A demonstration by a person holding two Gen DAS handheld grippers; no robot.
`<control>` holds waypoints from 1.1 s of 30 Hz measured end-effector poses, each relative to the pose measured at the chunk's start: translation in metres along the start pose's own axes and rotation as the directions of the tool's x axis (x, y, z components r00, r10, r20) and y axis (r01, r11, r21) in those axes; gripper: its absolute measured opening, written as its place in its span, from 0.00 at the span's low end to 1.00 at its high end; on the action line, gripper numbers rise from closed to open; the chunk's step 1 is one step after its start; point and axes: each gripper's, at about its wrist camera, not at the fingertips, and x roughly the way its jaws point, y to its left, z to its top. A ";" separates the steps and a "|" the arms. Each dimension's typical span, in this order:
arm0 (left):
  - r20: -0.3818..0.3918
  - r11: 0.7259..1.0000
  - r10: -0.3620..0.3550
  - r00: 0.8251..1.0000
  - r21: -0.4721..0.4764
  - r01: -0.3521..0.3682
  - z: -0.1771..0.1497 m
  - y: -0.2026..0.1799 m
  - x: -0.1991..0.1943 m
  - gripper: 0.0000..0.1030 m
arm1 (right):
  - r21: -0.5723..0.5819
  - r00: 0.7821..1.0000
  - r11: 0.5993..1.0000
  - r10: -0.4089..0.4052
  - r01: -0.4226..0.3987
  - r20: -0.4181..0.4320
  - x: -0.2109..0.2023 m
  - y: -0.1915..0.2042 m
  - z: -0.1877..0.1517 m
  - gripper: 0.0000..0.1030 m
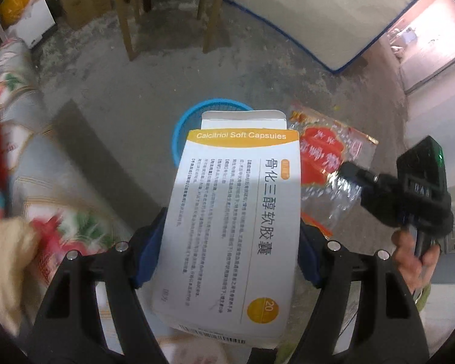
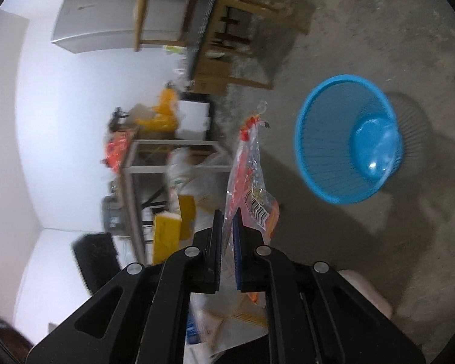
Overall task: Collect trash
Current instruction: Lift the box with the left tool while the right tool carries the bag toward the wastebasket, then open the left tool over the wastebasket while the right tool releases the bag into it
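Medicine box [image 1: 227,230] is showing white with a yellow-orange band and black print. Snack wrapper [image 1: 327,163] is looking clear with red-orange graphics. Basket [image 2: 348,139] is glowing bright blue, floor [image 1: 154,91] staying mottled grey, blanket [image 1: 24,139] showing red-green florals.

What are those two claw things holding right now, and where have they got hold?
The left gripper clamps the medicine box by its long sides. The right gripper pinches the plastic wrapper at its lower edge.

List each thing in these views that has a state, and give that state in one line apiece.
Calcitriol capsule box: held, top flap open.
Left gripper: shut on the box.
Snack wrapper: clamped, hanging free.
Right gripper: shut on the wrapper.
Blue waste basket: on the floor, nothing visible inside.
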 end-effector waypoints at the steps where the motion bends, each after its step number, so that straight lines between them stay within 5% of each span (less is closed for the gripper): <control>1: -0.012 1.000 0.005 1.000 0.000 -0.005 0.008 -0.003 0.011 0.69 | 0.002 1.000 1.000 -0.025 0.025 -0.005 0.006 -0.005 0.007 0.07; 7: -0.060 0.996 -0.004 0.998 -0.084 -0.001 0.052 -0.008 0.077 0.72 | 0.008 0.992 0.992 -0.129 0.129 -0.016 0.047 -0.025 0.041 0.09; 8: -0.049 0.993 0.002 0.999 -0.120 -0.008 0.063 -0.007 0.085 0.74 | -0.002 0.988 0.988 -0.153 0.153 -0.019 0.058 -0.028 0.048 0.16; 9: -0.038 0.990 0.003 0.999 -0.144 -0.009 0.061 -0.006 0.088 0.75 | -0.015 0.984 0.984 -0.178 0.177 -0.032 0.068 -0.031 0.054 0.37; 11: -0.027 0.983 -0.004 1.000 -0.182 -0.001 0.067 -0.003 0.097 0.79 | -0.019 0.961 0.961 -0.277 0.276 -0.012 0.080 -0.040 0.065 0.54; 15: 0.005 0.973 -0.019 1.000 -0.228 0.020 0.065 0.008 0.098 0.79 | -0.072 0.918 0.915 -0.395 0.396 0.025 0.087 -0.050 0.072 0.55; 21: 0.045 0.982 -0.025 0.999 -0.188 0.033 0.048 0.015 0.078 0.79 | -0.109 0.889 0.882 -0.453 0.458 0.067 0.070 -0.050 0.060 0.55; 24: 0.086 0.984 -0.041 0.995 -0.171 0.055 0.033 0.018 0.052 0.79 | -0.166 0.835 0.819 -0.541 0.550 0.096 0.062 -0.041 0.050 0.59; 28: 0.174 0.987 -0.046 0.984 -0.142 0.071 0.004 0.023 0.005 0.79 | -0.269 0.737 0.689 -0.657 0.673 0.158 0.051 -0.021 0.026 0.71; 33: 0.295 0.992 -0.024 0.955 -0.114 0.060 -0.045 0.025 -0.049 0.79 | -0.345 0.672 0.582 -0.689 0.736 0.272 0.029 0.015 -0.008 0.89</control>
